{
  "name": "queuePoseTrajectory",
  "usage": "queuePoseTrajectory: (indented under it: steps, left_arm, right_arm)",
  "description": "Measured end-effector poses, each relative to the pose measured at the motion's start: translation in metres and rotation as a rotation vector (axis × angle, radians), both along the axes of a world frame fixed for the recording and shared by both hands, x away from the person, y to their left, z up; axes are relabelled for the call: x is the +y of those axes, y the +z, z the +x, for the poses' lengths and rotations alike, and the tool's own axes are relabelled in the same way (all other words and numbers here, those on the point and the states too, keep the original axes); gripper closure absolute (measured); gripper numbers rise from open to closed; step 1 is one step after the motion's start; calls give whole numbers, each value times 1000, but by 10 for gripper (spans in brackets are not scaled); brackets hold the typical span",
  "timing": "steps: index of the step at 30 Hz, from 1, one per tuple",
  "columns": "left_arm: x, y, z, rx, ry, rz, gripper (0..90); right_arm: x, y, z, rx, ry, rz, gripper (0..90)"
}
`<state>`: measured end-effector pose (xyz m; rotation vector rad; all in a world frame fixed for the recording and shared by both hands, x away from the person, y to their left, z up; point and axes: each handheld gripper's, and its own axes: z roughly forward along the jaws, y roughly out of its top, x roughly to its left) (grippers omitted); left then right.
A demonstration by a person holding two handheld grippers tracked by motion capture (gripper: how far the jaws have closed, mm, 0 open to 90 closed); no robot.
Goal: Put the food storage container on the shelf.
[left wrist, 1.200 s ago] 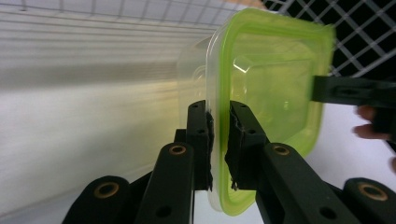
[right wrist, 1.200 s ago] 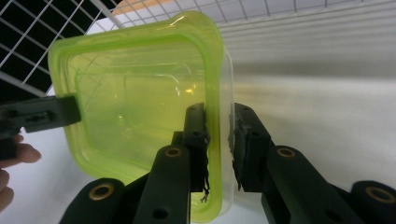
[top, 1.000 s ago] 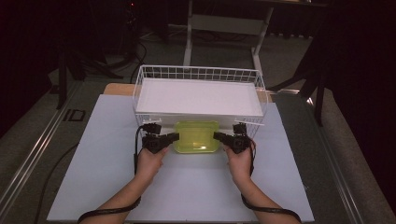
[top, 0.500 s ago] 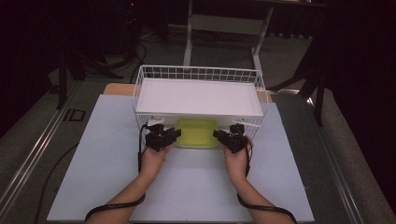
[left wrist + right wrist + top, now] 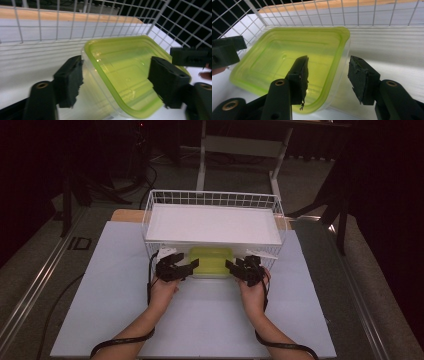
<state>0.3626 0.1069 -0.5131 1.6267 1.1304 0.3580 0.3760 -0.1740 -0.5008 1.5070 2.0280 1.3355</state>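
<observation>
Green-lidded container [image 5: 210, 260] sits on the desk [image 5: 115, 285] under the wire basket [image 5: 212, 205], left gripper [image 5: 192, 265] and right gripper [image 5: 231, 265] straddling its ends, fingers wide.

Both forearms are bare, sleeveless. The left gripper [image 5: 192, 265] and right gripper [image 5: 231, 265] are matte black, each with blocky, rough-edged jaws, brass-ringed pivot holes behind the jaws, and a black cable trailing past the wrist.

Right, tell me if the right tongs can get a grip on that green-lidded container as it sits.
Probably yes. The right tongs are open and already straddle the near corner of the green-lidded container, one jaw over the lid, one outside the clear wall. Nothing sits between them.
</observation>
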Motion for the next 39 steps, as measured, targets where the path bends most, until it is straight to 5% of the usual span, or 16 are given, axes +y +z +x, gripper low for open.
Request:
queuePoseTrajectory:
  steps: [4, 11, 18, 31, 39]
  left_arm:
    - [2, 4, -10, -41, -28, -10, 157]
    - [8, 14, -32, -36, -104, -12, 87]
    - [14, 26, -58, -53, -158, 18, 85]
    - [38, 27, -101, -45, -185, 36, 85]
    - [50, 10, -119, -48, -178, 57, 84]
  right_arm:
    - [1, 8, -10, -34, 23, -25, 493]
    - [3, 25, -31, -71, 71, -28, 493]
    - [13, 29, -48, -82, 120, -53, 505]
    - [36, 13, -60, -16, 196, -124, 899]
    - [47, 1, -52, 19, 206, -139, 900]
